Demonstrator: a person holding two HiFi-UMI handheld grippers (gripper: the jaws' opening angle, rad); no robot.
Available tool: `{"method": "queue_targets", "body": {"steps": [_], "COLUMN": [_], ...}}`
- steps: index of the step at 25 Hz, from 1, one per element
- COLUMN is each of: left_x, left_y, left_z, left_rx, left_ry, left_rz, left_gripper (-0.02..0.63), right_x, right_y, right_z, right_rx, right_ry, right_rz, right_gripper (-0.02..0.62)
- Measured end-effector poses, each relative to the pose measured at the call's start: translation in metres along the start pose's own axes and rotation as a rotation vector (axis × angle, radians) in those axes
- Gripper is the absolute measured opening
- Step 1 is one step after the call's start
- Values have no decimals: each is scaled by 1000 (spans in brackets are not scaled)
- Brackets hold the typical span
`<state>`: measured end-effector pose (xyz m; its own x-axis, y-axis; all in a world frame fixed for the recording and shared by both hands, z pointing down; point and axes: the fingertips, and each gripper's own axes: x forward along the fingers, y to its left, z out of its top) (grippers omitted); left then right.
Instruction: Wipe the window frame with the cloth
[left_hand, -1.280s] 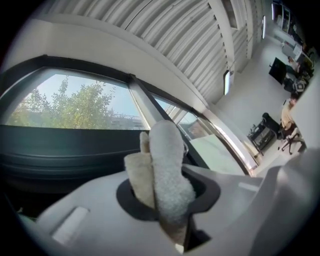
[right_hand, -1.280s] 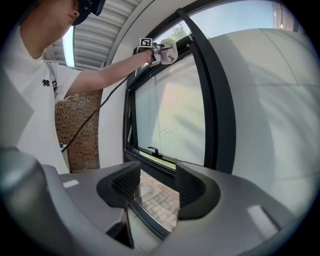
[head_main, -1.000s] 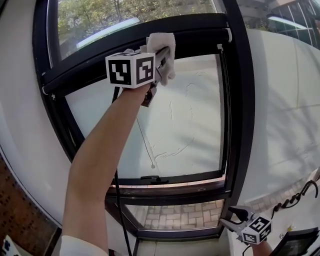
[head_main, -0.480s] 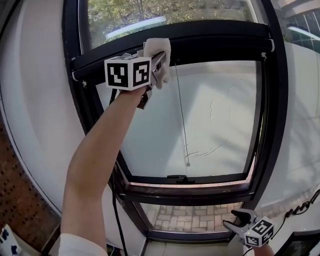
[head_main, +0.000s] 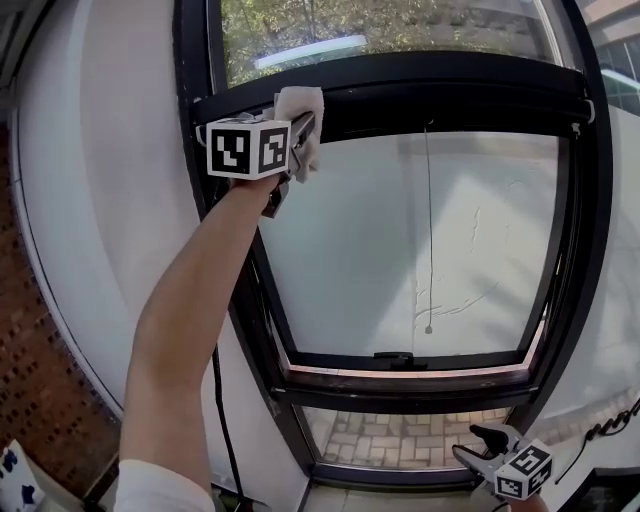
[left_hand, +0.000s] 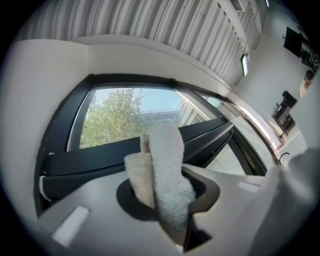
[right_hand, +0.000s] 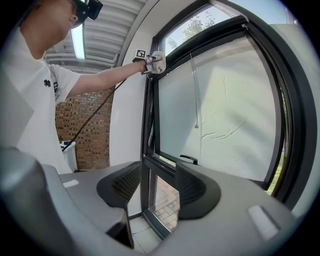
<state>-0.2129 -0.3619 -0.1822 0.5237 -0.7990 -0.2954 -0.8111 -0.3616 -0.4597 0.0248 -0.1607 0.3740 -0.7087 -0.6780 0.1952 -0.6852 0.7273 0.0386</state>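
A white cloth (head_main: 301, 112) is pinched in my left gripper (head_main: 297, 135), which is raised at arm's length and presses the cloth onto the black top bar of the window frame (head_main: 430, 90), near its upper left corner. In the left gripper view the folded cloth (left_hand: 162, 177) stands up between the jaws in front of the dark bar (left_hand: 100, 160). My right gripper (head_main: 482, 445) hangs low at the bottom right, open, holding nothing. From the right gripper view I see the cloth (right_hand: 158, 62) at the frame's top left.
The sash is tilted open, with a handle (head_main: 394, 357) on its bottom bar and a blind cord (head_main: 429, 250) hanging in front of the glass. White wall (head_main: 110, 200) lies to the left, a brick wall (head_main: 35, 400) beyond it. Lower pane shows paving (head_main: 400, 435).
My left gripper and cloth have slid left along the top bar toward the frame's upper left corner. The head view has swung with them. The right gripper stays low.
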Motion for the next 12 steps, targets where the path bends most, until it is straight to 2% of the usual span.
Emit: {"method": "queue_targets", "body": {"steps": [6, 12], "left_x": [-26, -52], "left_y": [65, 114], "left_z": [-27, -44], "left_rx": [27, 27], "left_ry": [45, 52], "left_rz": [79, 133], "left_gripper": [106, 106], "right_x": [14, 29], "right_y": [18, 36], "right_z": [1, 0], "right_rx": [19, 34], "right_ry": [12, 28], "right_rz": [-28, -35], "right_gripper": [219, 219]}}
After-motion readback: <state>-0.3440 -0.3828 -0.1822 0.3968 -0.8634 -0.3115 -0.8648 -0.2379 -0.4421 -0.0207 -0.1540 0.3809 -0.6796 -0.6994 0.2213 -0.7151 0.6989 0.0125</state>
